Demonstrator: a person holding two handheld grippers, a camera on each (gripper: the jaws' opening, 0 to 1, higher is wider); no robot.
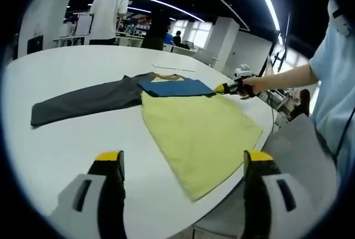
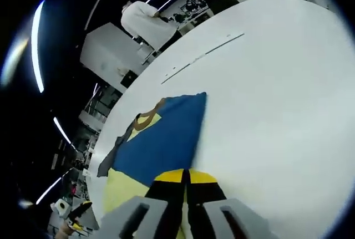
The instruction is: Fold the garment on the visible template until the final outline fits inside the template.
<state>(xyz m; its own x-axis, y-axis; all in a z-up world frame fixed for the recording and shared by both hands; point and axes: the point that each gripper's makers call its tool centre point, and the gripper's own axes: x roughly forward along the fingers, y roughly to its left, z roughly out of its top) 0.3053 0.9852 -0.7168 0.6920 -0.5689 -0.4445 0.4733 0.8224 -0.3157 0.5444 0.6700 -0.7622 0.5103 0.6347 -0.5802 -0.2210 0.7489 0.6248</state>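
Left gripper view: the shirt [image 1: 188, 122] lies flat on the white table [image 1: 55, 150], grey sleeve [image 1: 83, 101] stretched out; the left gripper [image 1: 183, 164] hovers with jaws apart, and the right gripper [image 1: 230, 88] pinches the blue sleeve [image 1: 175, 87]. Right gripper view: the right gripper [image 2: 186, 179] is clamped on that blue sleeve [image 2: 161, 142], folded across the shirt [image 2: 125, 186]; tape lines [image 2: 202, 56] mark the table [image 2: 277, 111].

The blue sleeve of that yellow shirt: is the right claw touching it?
Touching. In the right gripper view the right claw, jaws shut, pinches the blue sleeve of the yellow shirt.
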